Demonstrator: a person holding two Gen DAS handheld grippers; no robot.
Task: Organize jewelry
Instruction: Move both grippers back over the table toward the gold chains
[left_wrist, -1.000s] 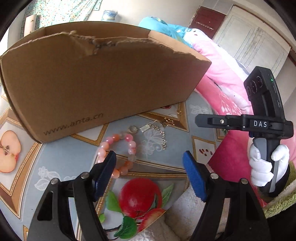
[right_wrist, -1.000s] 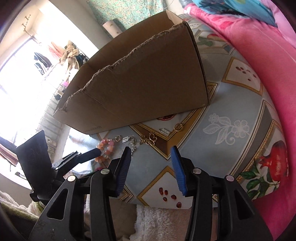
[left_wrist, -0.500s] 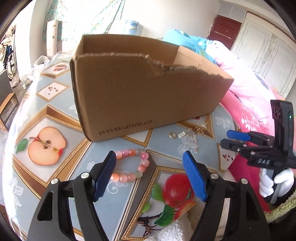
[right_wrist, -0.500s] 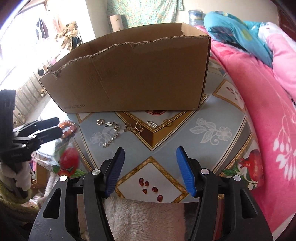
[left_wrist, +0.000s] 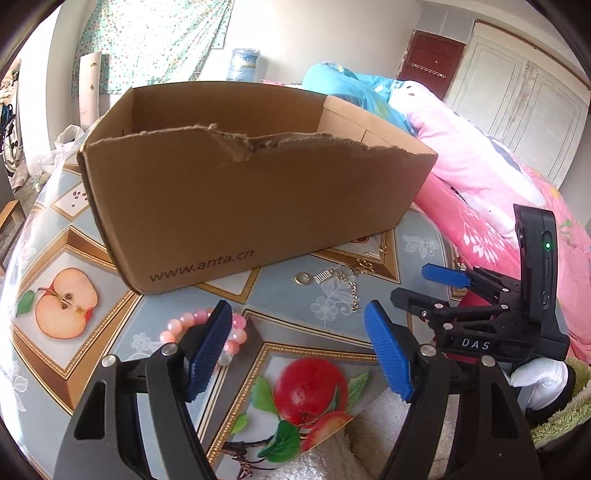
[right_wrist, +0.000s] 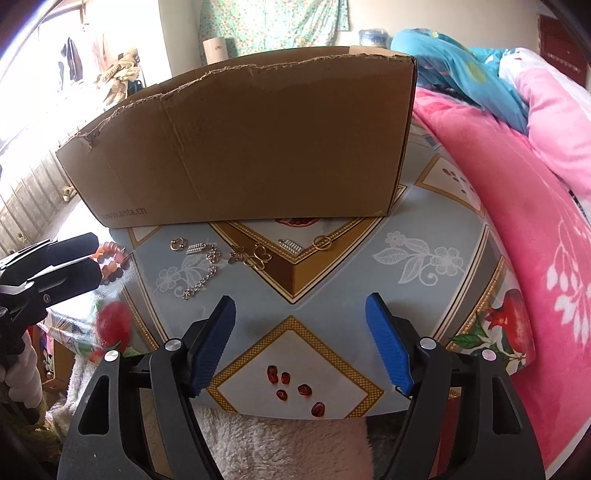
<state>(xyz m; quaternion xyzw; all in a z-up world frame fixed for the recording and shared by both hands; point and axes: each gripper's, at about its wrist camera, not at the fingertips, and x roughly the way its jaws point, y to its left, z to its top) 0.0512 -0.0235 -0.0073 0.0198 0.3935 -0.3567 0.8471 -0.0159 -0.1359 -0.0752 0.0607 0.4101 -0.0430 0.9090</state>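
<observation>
An open cardboard box (left_wrist: 236, 199) (right_wrist: 258, 147) stands on the patterned table. In front of it lie small pieces of jewelry: a gold ring (left_wrist: 302, 277) (right_wrist: 176, 245), a silver chain (left_wrist: 352, 291) (right_wrist: 201, 283), a gold butterfly piece (right_wrist: 258, 255) and a gold hoop (right_wrist: 321, 243). A pink bead bracelet (left_wrist: 192, 325) (right_wrist: 110, 260) lies to the left, partly hidden behind my left gripper's left finger. My left gripper (left_wrist: 297, 350) is open just above the table, nothing between its pads. My right gripper (right_wrist: 300, 341), also seen from the side (left_wrist: 424, 286), has its jaws opening over the bare table with nothing in them.
A pink quilt (right_wrist: 517, 206) and a blue one (right_wrist: 461, 62) lie to the right of the table. A white fleece cloth (right_wrist: 280, 443) hangs below the near table edge. A gloved hand (left_wrist: 535, 380) holds the right gripper's handle.
The right gripper's jaws have spread wider and its view has levelled out. The left view has turned so the box's open top now shows, and the bracelet has slid behind the left finger.
</observation>
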